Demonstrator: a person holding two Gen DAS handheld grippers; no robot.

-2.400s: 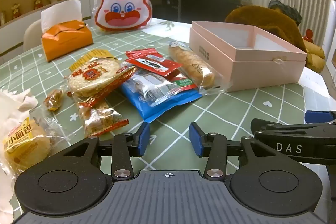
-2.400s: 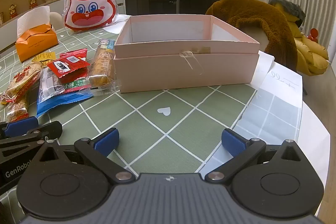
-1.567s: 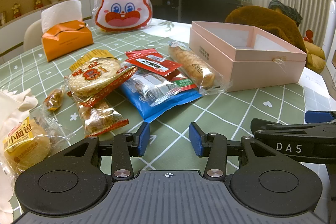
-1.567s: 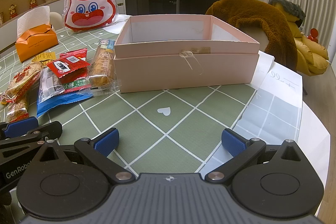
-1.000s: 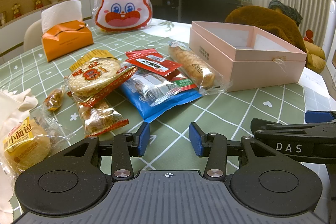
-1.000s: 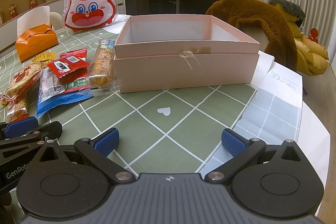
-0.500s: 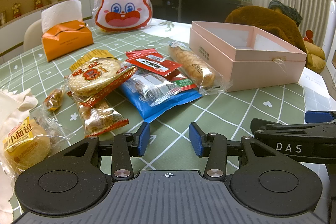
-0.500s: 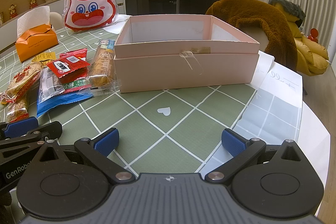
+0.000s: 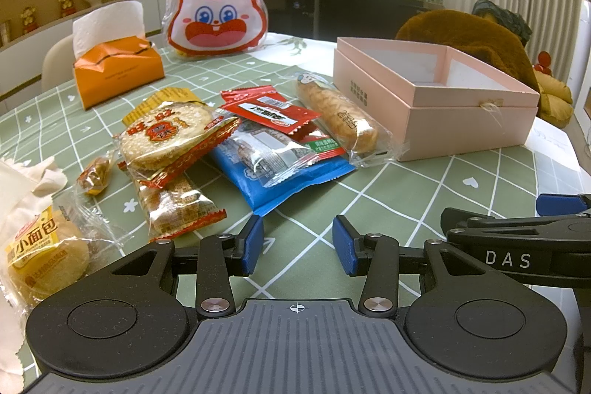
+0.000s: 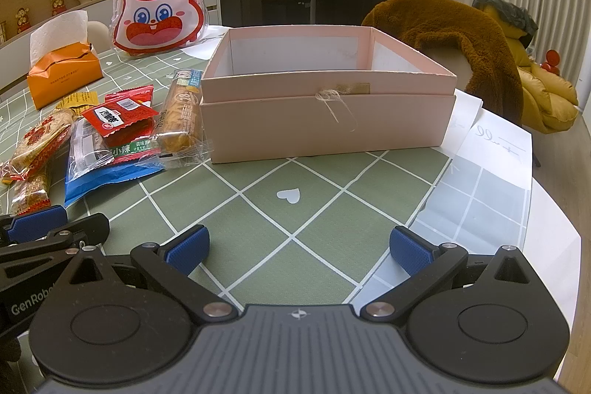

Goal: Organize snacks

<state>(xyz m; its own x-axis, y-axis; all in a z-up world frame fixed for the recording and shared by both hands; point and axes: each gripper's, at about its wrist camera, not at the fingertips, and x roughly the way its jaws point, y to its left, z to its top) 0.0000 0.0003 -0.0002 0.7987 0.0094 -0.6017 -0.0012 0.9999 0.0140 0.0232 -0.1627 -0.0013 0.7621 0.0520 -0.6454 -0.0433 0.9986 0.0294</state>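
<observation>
In the left wrist view, a table covered with a green checked cloth (image 9: 424,187) is seen. At the back an orange tissue box (image 9: 118,71) and a rabbit-faced bag (image 9: 218,12) are placed, well apart from the front edge. A pile of snacks (image 9: 236,143) lies in the middle: a round rice cracker (image 9: 166,133), a red packet (image 9: 269,109), a blue packet (image 9: 291,180) and a long biscuit bar (image 9: 336,113), which lies just beside the pink box (image 9: 469,124). A small bread pack (image 9: 40,250) is found at the far left. The left gripper (image 9: 297,240) is held above bare cloth, its fingers parted and nothing between them.

In the right wrist view, the pink box is seen directly ahead, open on top and showing nothing inside, with a bit of string (image 10: 336,106) on its front wall. White paper (image 10: 498,150) lies at its right side. The right gripper (image 10: 297,246) is spread wide over the cloth, nothing grasped. No object stands between it and the box.
</observation>
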